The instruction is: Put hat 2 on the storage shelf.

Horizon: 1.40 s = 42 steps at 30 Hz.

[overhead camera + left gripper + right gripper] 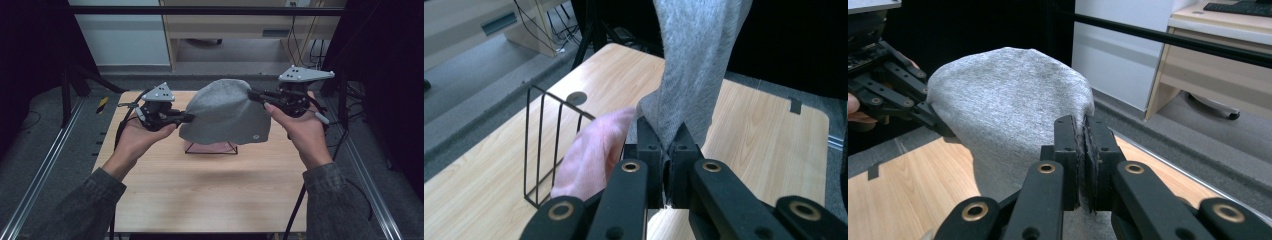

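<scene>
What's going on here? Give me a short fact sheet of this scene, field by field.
Held item: soft grey knitted beanie hat, lifted above the table
Left tool: shut on the hat's edge
Right tool: shut on the opposite edge
Below the hat: black wire rack holding a pale pink cloth
Surface: light wooden table

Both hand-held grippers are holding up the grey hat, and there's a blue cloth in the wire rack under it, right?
Almost. The cloth in the wire rack is pink, not blue, as the left gripper view shows. The left hand-held gripper and right hand-held gripper do hold the grey hat up above it.
</scene>
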Each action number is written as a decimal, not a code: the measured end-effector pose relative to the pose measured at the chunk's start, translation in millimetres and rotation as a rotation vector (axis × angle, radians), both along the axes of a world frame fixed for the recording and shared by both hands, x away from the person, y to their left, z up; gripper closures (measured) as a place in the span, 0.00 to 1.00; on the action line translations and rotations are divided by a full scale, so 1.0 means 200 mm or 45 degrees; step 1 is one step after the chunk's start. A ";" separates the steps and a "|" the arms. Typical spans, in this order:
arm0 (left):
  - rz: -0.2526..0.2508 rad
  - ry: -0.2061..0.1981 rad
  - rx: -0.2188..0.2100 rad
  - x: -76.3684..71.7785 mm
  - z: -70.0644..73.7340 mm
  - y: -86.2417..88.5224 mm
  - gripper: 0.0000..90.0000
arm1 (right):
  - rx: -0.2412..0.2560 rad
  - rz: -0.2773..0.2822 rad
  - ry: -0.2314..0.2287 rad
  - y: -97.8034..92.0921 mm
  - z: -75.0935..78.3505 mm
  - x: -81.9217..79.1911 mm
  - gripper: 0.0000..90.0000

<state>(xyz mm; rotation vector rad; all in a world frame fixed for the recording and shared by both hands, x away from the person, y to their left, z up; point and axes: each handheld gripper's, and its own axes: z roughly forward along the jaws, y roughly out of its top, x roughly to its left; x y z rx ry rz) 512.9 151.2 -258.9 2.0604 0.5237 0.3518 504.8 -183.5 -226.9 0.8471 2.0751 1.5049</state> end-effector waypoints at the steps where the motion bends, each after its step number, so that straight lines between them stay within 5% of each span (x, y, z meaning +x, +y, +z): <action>1: 0.004 -0.001 -0.009 0.00 0.01 -0.01 0.97 | 0.005 -0.003 -0.003 0.00 0.01 0.00 0.95; 10: 0.043 -0.043 -0.010 0.10 0.14 -0.03 0.97 | 0.077 -0.056 -0.039 -0.02 0.09 0.13 0.95; 20: 0.132 -0.132 -0.029 0.30 0.25 -0.06 0.97 | 0.162 -0.136 -0.069 -0.05 0.11 0.32 0.95; 42: 0.256 -0.068 -0.030 0.55 0.03 -0.01 0.97 | 0.109 -0.165 0.030 0.07 -0.06 0.60 0.95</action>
